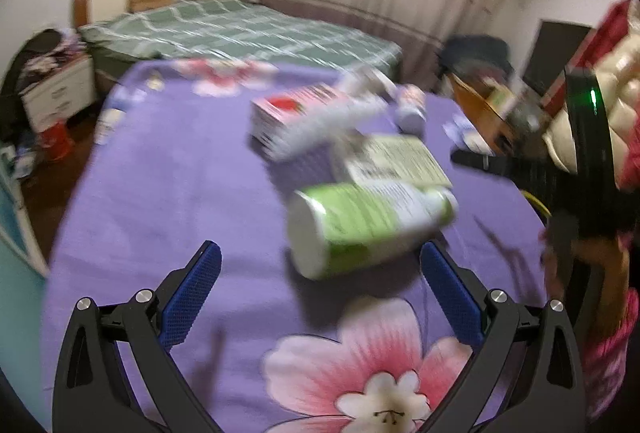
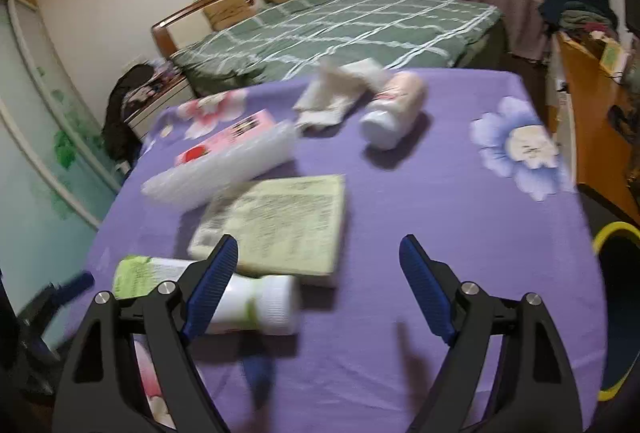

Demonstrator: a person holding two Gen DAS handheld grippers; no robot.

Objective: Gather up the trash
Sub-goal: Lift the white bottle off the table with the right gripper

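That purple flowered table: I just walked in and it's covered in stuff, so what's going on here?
A person with tongs in each hand is clearing trash. Both the left tongs and the right tongs are open and empty above the purple flowered tablecloth. The green-and-white plastic bottle lies on its side just ahead of the left tongs, untouched.

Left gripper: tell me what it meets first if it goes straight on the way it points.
Most likely the green-and-white bottle lying on the purple cloth, just ahead of the open left gripper. Blur leaves depth uncertain.

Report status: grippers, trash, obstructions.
Left gripper open, empty, nearing green-label bottle. Right gripper open, empty. Bottle lies against flat packet; nothing between jaws and bottle.
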